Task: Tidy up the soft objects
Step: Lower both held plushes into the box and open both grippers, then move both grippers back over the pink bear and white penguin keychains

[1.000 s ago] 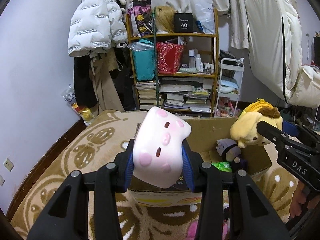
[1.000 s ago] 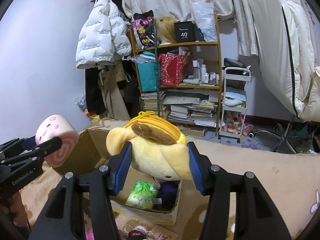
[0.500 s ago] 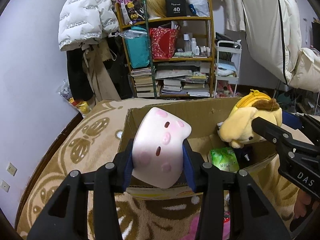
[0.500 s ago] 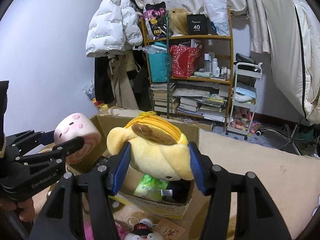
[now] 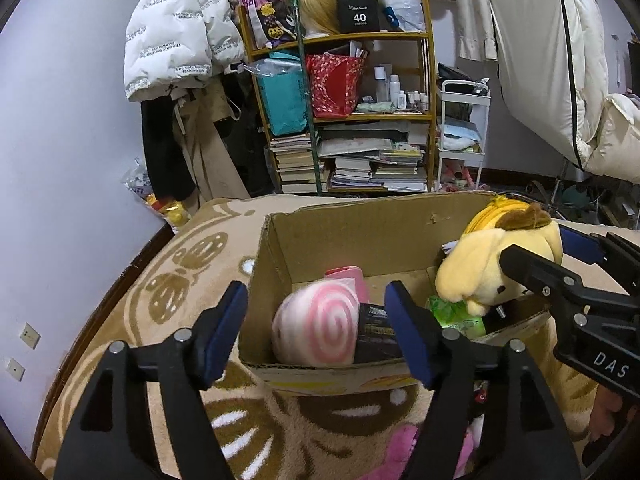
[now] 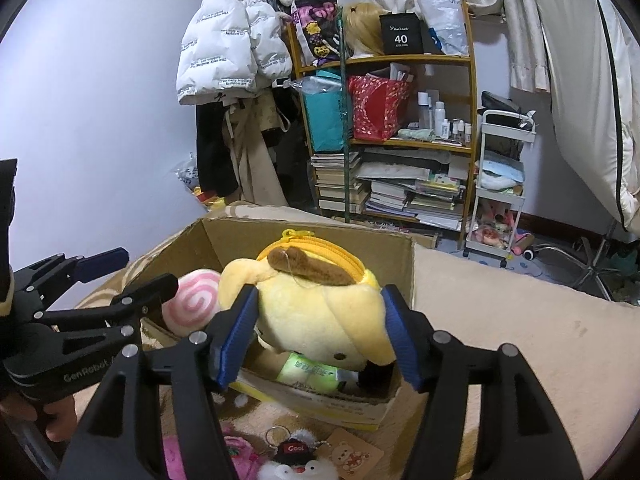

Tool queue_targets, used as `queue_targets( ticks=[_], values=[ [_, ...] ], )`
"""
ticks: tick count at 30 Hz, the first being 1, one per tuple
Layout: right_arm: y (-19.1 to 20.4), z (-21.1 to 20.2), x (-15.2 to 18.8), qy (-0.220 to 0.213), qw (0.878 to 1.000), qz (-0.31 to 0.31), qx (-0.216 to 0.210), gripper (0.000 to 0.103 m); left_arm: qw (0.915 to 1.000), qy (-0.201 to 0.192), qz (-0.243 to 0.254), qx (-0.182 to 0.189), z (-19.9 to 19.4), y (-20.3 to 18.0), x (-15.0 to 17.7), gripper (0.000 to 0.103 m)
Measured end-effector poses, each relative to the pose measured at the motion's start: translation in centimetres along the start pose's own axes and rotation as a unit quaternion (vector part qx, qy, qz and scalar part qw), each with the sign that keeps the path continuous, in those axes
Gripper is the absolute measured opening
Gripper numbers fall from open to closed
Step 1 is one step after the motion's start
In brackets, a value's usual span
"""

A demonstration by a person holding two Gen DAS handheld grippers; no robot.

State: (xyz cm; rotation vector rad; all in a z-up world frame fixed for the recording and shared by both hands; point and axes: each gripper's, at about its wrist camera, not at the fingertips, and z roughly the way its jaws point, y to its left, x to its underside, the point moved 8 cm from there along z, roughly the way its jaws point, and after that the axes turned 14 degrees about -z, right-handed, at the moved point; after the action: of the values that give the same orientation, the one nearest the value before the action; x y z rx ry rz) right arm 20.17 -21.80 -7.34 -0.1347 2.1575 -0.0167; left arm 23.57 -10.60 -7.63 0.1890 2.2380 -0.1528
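1. Left claw (image 5: 316, 320) hangs over the cardboard box (image 5: 320, 236), jaws opening, pads clear of the pink swirl toy (image 5: 316, 332), which lies inside at the near wall.
2. Right claw (image 6: 318, 334) tilts over the same box, jaws opening; the yellow dog plush (image 6: 316, 312) sits between its pads, seemingly being let go, above a green packet (image 6: 308, 372).

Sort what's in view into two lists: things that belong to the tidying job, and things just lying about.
Part of the job:
- pink swirl plush, in the cardboard box
- yellow dog plush, between the right gripper pads, jaws opening
- left gripper, jaws opening, nothing held

Just lying about:
- white puffer jacket
- bookshelf
- white trolley
- rug
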Motion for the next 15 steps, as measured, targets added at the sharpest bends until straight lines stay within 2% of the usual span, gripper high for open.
queue_targets(
  ticks=[5, 7, 9, 12, 15],
  values=[
    [-0.1, -0.2, 0.0, -0.001, 1.0, 0.002, -0.001, 0.068, 0.9999, 0.007, 0.003, -0.01, -0.8, 0.4, 0.2, 0.082],
    [-0.2, -0.5, 0.0, -0.001, 1.0, 0.006, -0.001, 0.075, 0.9997, 0.012, 0.008, -0.02, -1.0, 0.5, 0.2, 0.084],
    [-0.2, -1.0, 0.0, -0.006, 1.0, 0.011, -0.003, 0.087, 0.9995, 0.013, 0.011, -0.025, -1.5, 0.6, 0.4, 0.086],
    [-0.1, -1.9, -0.3, -0.012, 1.0, 0.016, -0.007, 0.095, 0.9996, 0.013, 0.008, -0.025, -2.6, 0.8, 0.5, 0.093],
    [0.1, -2.8, -0.4, -0.014, 1.0, 0.019, -0.012, 0.103, 0.9996, 0.014, 0.002, -0.023, -3.6, 1.1, 0.6, 0.095]
  ],
)
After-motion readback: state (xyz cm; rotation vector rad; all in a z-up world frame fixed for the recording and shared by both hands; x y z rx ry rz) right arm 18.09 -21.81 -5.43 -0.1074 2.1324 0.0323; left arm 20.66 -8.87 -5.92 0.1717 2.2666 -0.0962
